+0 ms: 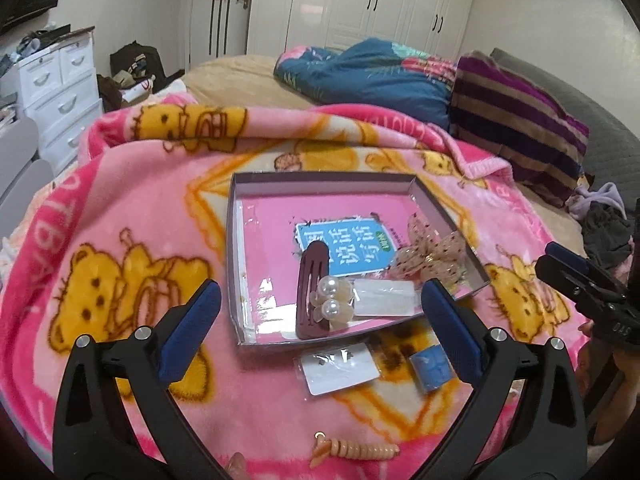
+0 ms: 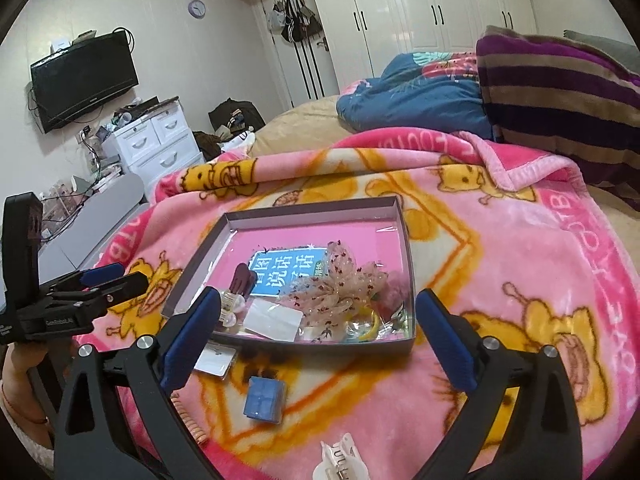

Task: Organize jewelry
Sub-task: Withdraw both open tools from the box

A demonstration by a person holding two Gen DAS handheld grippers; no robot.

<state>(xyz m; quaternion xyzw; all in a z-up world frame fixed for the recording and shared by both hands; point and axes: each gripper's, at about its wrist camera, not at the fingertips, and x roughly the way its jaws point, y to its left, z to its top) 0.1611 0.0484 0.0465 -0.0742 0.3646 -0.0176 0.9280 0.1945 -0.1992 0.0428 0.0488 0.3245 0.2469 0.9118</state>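
A shallow box (image 1: 448, 216) (image 2: 404, 240) with a pink floor lies on the pink bear blanket. It holds a maroon snap clip (image 1: 310, 280), a pearl clip (image 1: 332, 298), a clear packet (image 1: 384, 298) (image 2: 274, 320) and a dotted bow (image 1: 430, 258) (image 2: 340, 292). On the blanket in front lie an earring card (image 1: 340, 368) (image 2: 216, 358), a small blue box (image 1: 432, 366) (image 2: 265, 398), a peach spiral hair tie (image 1: 356, 449) and a white claw clip (image 2: 340, 460). My left gripper (image 1: 316, 324) is open and empty above the box's near edge. My right gripper (image 2: 316, 340) is open and empty over the blue box.
A blue quilt (image 1: 376, 76) and a striped purple blanket (image 1: 516, 120) lie at the back of the bed. White drawers (image 2: 156, 144) and a wall television (image 2: 84, 80) stand to the left. White wardrobes (image 1: 368, 4) fill the back wall.
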